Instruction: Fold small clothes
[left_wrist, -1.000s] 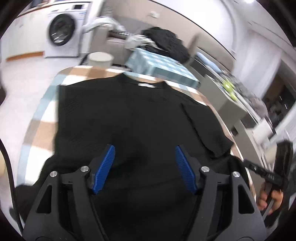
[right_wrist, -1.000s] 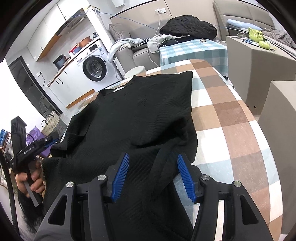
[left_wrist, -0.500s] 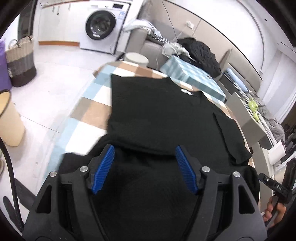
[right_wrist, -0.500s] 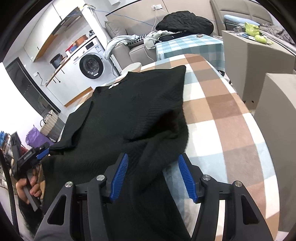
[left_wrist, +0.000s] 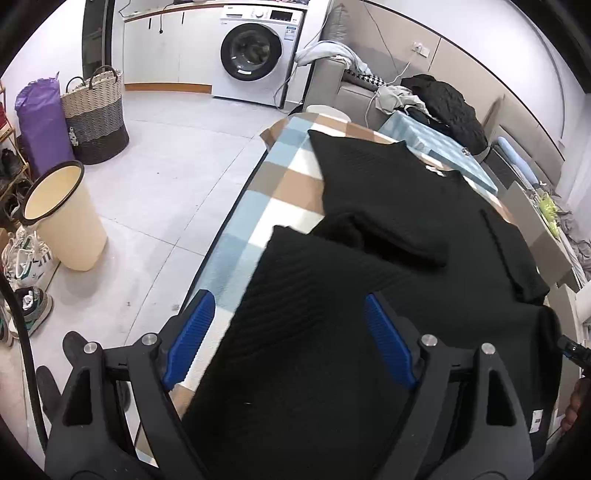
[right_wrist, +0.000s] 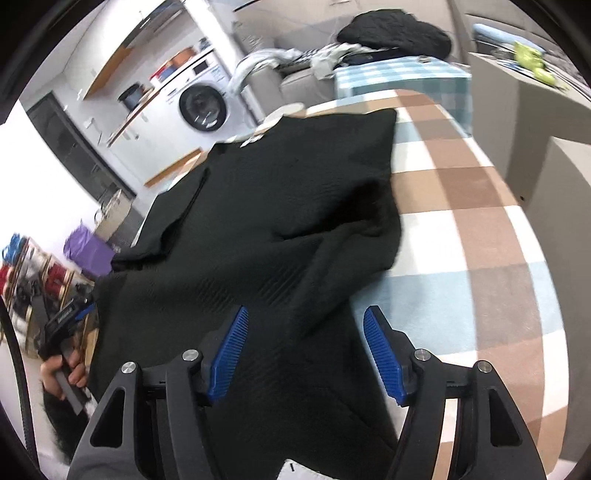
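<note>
While both jaws stand wide apart, the left gripper (left_wrist: 286, 338) and right gripper (right_wrist: 304, 352) hang over a black shirt (left_wrist: 406, 229) with cloth lying between their blue pads; whether the pads touch it cannot be told. The shirt fills the middle of both frames, spread on a checked table (right_wrist: 480, 229), its collar toward the top of each frame. In the left view its lower part is bunched up into a fold across the centre, and one sleeve (left_wrist: 517, 258) lies flat at the right. In the right view the hem drops toward the bottom edge, with a rumpled ridge at centre. A washer (left_wrist: 255, 51) stands at the top, a bin (left_wrist: 62, 218) and basket (left_wrist: 94, 118) at left.
</note>
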